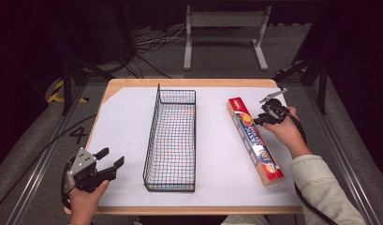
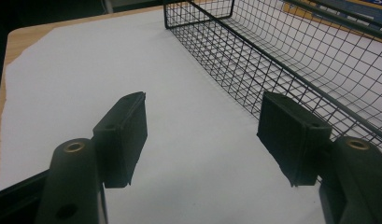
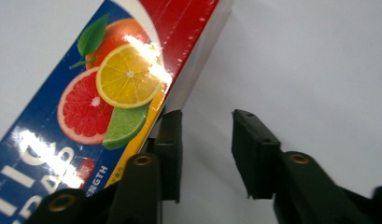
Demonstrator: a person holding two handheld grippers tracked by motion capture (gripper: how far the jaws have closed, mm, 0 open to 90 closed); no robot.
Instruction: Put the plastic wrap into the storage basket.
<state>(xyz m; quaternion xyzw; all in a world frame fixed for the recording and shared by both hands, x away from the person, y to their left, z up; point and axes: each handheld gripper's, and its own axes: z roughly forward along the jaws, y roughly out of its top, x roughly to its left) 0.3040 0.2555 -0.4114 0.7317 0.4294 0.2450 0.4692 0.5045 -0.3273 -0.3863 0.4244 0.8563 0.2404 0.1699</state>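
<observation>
The right gripper (image 3: 206, 154) has its jaws partly open with nothing between them. The long plastic wrap box (image 3: 109, 88) lies flat on the white paper (image 3: 310, 60), just beside the outside of one jaw, which looks to touch its edge. The left gripper (image 2: 202, 140) has its jaws wide open and holds nothing. The wire basket (image 2: 291, 60) stands just past one of its jaws.

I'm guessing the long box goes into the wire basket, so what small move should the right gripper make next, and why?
Probably slide the right gripper sideways until the plastic wrap box sits between its open jaws. One jaw is beside the box's edge and nothing lies between them.
</observation>
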